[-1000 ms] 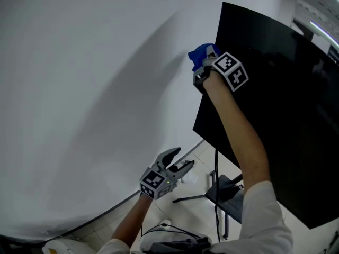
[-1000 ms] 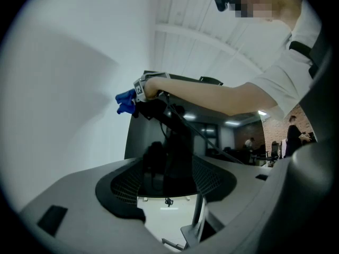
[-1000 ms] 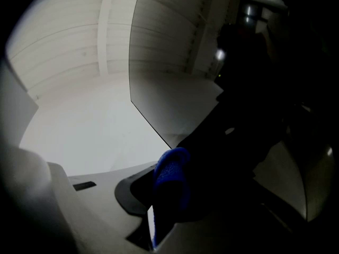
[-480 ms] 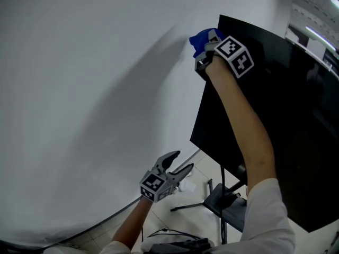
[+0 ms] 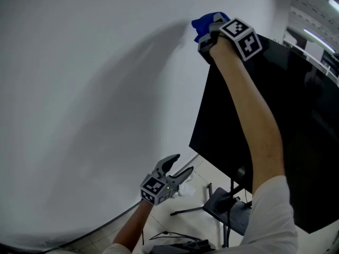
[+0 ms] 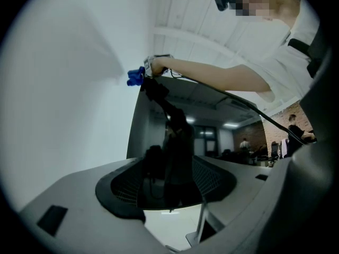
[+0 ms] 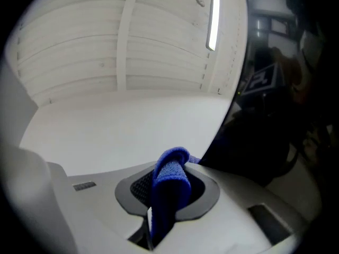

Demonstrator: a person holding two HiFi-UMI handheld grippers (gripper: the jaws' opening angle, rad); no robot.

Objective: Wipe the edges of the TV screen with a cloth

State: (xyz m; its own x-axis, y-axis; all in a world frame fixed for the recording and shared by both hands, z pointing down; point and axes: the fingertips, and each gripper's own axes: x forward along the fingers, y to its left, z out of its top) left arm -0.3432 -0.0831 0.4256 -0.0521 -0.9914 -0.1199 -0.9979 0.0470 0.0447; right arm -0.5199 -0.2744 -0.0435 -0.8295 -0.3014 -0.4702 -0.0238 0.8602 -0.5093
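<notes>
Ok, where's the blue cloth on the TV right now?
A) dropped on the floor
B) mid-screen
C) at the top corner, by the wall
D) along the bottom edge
C: the right claw is shut on the blue cloth, which sits at the TV screen's top corner.

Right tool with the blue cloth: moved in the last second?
Yes. The right tool, clamping the blue cloth, climbed the black TV screen's left edge to its top corner.
</notes>
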